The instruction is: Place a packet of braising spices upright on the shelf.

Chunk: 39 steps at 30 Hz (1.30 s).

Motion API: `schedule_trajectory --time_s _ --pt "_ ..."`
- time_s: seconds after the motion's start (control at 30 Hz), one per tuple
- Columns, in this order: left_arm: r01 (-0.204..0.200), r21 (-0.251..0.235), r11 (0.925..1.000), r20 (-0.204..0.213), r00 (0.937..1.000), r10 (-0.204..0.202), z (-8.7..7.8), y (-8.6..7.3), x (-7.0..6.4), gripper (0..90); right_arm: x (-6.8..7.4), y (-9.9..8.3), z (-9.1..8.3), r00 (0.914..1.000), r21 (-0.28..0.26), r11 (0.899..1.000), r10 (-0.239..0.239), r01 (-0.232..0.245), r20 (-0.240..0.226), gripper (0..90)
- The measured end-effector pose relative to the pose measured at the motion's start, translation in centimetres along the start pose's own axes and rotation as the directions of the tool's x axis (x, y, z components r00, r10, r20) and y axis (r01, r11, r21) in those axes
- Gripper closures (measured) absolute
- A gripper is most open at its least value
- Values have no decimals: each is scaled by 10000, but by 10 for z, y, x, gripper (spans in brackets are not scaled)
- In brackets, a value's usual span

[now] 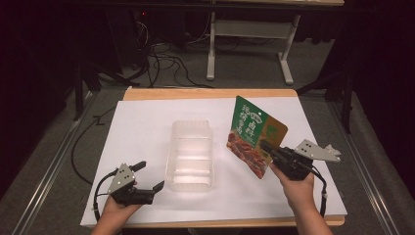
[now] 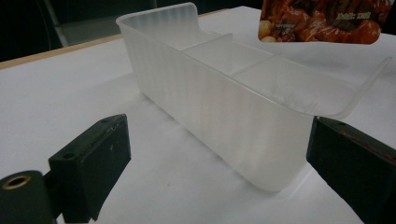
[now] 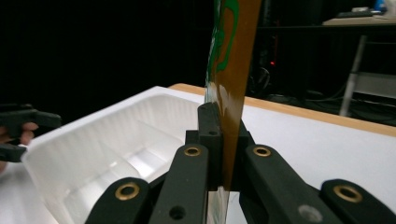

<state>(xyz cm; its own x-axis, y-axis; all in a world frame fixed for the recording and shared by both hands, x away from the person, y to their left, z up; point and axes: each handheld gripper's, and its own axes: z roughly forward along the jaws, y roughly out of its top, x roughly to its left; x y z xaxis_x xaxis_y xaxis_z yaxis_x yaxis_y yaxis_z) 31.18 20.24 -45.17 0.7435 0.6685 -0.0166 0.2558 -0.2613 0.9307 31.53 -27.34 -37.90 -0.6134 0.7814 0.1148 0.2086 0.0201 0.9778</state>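
White paper covers the desk (image 1: 147, 122), with the clear ribbed plastic divided tray (image 1: 190, 156) at its middle. Right of the tray, the green-and-orange foil snack pouch (image 1: 254, 134) hangs clamped edge-on in the right hand-held gripper (image 1: 270, 151); a thin pinch could let it slip or swing. The left hand-held gripper (image 1: 149, 175), left of the tray, gapes empty and may nudge it. Pouch print is illegible.

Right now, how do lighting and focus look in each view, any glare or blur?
High view: white table evenly bright, surroundings dark, glare on the tray floor. Left gripper view: tray sharp, packet soft. Right gripper view: packet edge close and blurred with a shine streak, background nearly black.
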Motion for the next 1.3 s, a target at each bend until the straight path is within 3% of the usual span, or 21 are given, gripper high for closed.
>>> schedule_trajectory --time_s 0.6,1.07,1.3 --pt "-12 -6 10000 39 10000 12 1 0 -1 69 26 35 38 9942 -317 9984 -487 459 -956 900" --pt "7 -65 10000 82 10000 -7 0 0 -1 69 31 44 64 9840 -446 9980 -515 445 -1708 900" --pt "10 -79 10000 105 9999 -9 0 0 -1 69 36 43 88 9774 -318 9982 -571 517 -2037 900"
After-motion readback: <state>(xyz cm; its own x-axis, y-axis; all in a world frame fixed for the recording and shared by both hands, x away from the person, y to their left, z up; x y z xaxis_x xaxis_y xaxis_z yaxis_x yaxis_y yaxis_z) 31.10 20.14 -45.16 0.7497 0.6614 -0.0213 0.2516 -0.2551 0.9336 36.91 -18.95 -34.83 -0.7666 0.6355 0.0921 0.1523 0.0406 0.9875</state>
